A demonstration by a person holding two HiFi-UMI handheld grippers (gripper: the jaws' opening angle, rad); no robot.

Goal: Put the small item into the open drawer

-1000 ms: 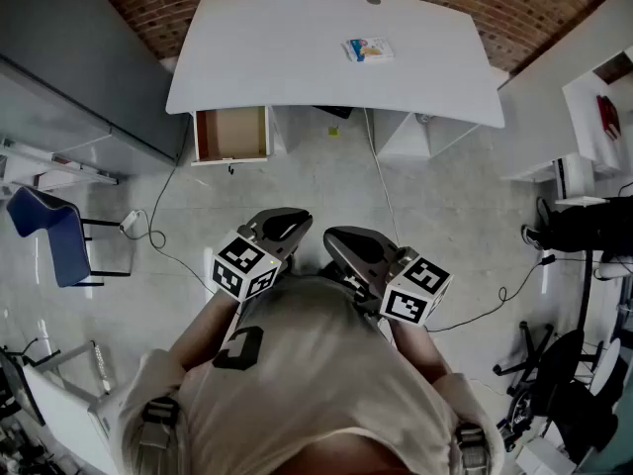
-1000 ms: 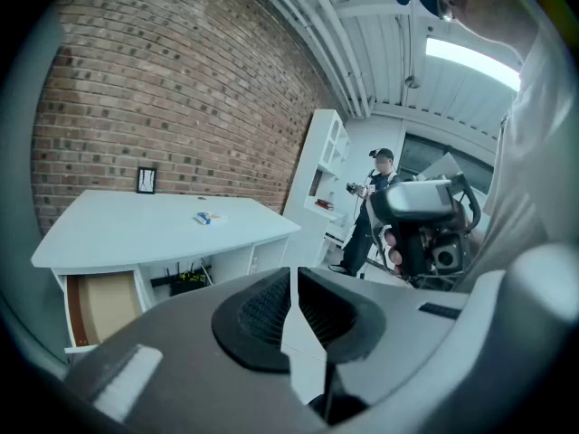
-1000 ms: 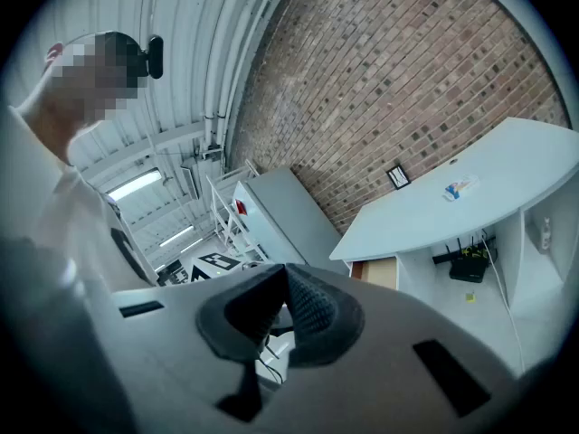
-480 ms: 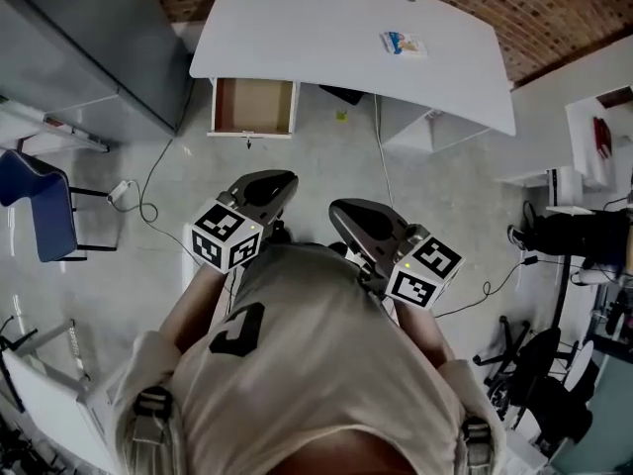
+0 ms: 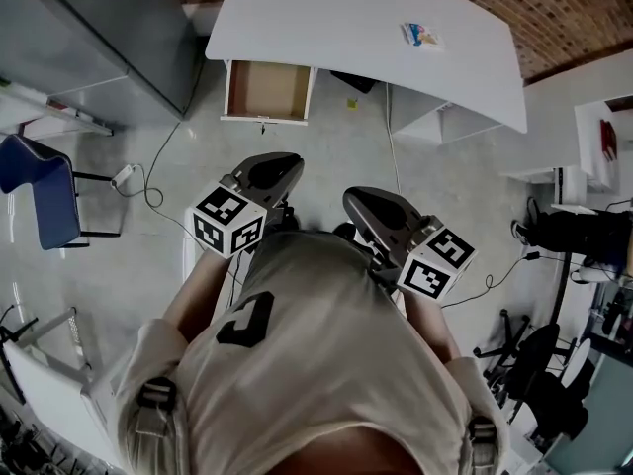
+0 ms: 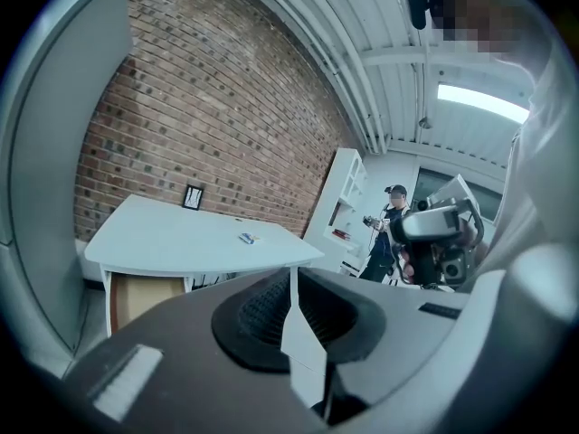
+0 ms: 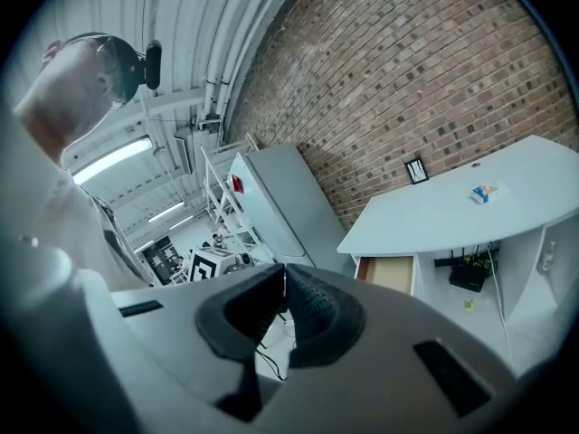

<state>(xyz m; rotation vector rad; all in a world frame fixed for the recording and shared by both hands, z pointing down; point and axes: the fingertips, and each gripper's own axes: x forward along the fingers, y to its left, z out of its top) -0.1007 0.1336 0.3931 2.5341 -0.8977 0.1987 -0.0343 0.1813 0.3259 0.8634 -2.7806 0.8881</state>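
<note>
Two grippers are held out in front of the person, both well back from the white table (image 5: 326, 18) and pointing toward it across bare floor. The left gripper (image 5: 275, 166) has its jaws pressed together with nothing between them, and the right gripper (image 5: 376, 204) is likewise closed and empty. The small item (image 5: 422, 35), a flat colourful packet, lies alone on the table's top toward its right end, not far from the back edge. It looks a little longer than wide, with its longer side running roughly along the table's length. The open drawer (image 5: 269, 90) juts out from under the table's left end and looks empty. The item lies ahead and to the right of both grippers, so the right one is the nearer and better placed to take it. The left one lines up more with the drawer. Neither can reach until the person closes on the table.
</note>
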